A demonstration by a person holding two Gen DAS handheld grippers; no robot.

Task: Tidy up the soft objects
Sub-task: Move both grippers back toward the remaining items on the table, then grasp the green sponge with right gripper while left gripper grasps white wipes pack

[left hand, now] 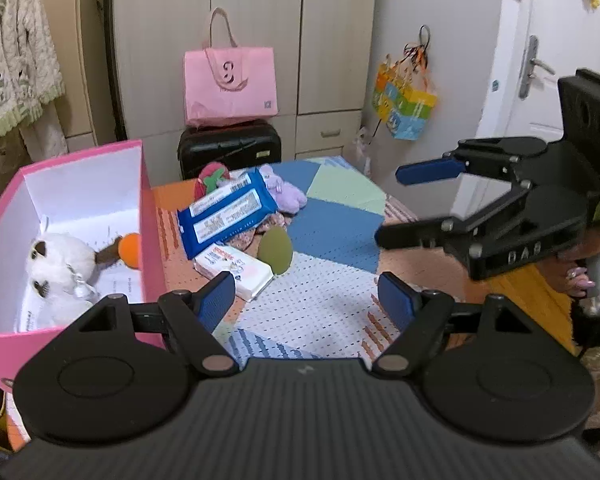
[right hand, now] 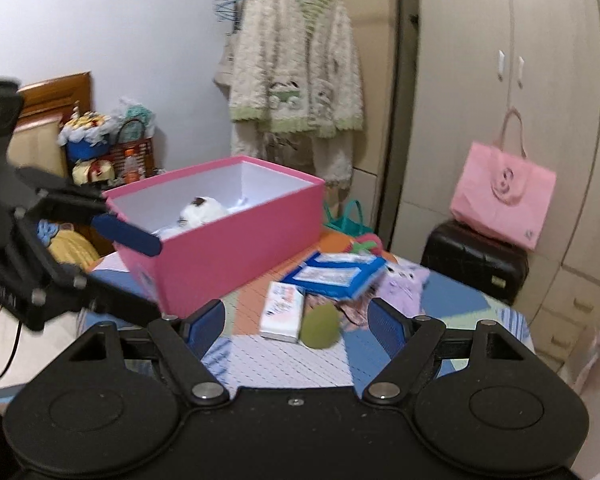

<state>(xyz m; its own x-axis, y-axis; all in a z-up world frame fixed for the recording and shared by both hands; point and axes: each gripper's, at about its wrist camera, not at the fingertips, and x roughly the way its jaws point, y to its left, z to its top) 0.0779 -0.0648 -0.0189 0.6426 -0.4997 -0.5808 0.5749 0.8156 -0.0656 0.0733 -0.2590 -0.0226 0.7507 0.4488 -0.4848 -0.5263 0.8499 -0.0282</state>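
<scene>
A pink box [left hand: 148, 216] [right hand: 236, 248] stands at the left of the table and holds a white plush toy [left hand: 60, 268] [right hand: 200, 210] and an orange ball [left hand: 131, 249]. On the table lie a green egg-shaped soft object [left hand: 276, 250] [right hand: 321, 326], a purple plush [left hand: 284, 192] [right hand: 404, 284], a red plush [left hand: 212, 178] [right hand: 366, 246], a blue wipes pack [left hand: 224, 212] [right hand: 336, 274] and a white tissue pack [left hand: 236, 270] [right hand: 282, 312]. My left gripper [left hand: 306, 300] is open and empty over the near table. My right gripper [right hand: 296, 320] is open and empty; it also shows in the left wrist view [left hand: 388, 204].
A pink bag [left hand: 230, 80] [right hand: 504, 196] sits on a black suitcase [left hand: 228, 148] [right hand: 476, 264] behind the table. A cardigan [right hand: 296, 76] hangs by the wardrobe. The table has a patchwork mat [left hand: 332, 216]. A door [left hand: 560, 48] is at the right.
</scene>
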